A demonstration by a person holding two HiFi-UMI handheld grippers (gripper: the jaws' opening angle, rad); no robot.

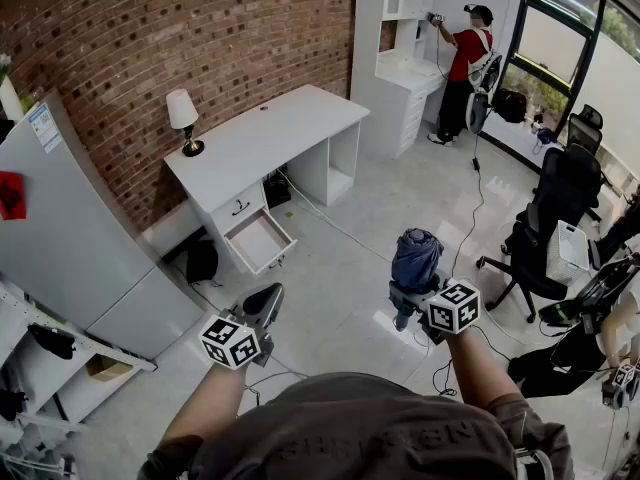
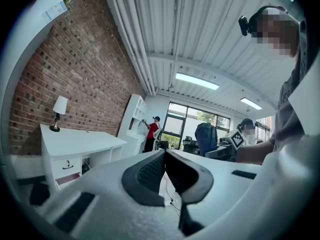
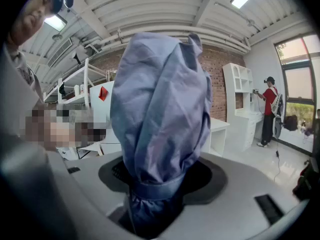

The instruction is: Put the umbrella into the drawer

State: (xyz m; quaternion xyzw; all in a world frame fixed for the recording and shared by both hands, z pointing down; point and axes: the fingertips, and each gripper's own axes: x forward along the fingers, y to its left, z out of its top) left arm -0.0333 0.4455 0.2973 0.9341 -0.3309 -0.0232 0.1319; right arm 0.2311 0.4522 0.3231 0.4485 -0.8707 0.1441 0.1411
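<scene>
Umbrella (image 1: 416, 258): folded, blue cloth, soft and loose over what is probably a stiff core. Judged light; the cloth may slip under the pads. Take hold low, at the narrow gathered end. Right tongs (image 3: 155, 184) are clamped there, set wide round the bundle, which stands up out of them above the floor (image 1: 340, 268), well apart from the open drawer (image 1: 258, 240). Left tongs (image 2: 165, 166) are closed together and empty.

Umbrella (image 1: 416, 258): plain blue-grey fabric. Desk (image 1: 270, 133), far left: white; its open drawer (image 1: 258, 240) shows a pale pinkish inside. Wall (image 1: 150, 28): red-brown brick pattern. Lamp (image 1: 182, 110): white shade, black base. Left gripper (image 1: 265, 303) and right gripper (image 1: 405, 306): pale grey bodies, black pads, cubes with black-and-white square markers. Far person (image 1: 466, 53): red top.
</scene>
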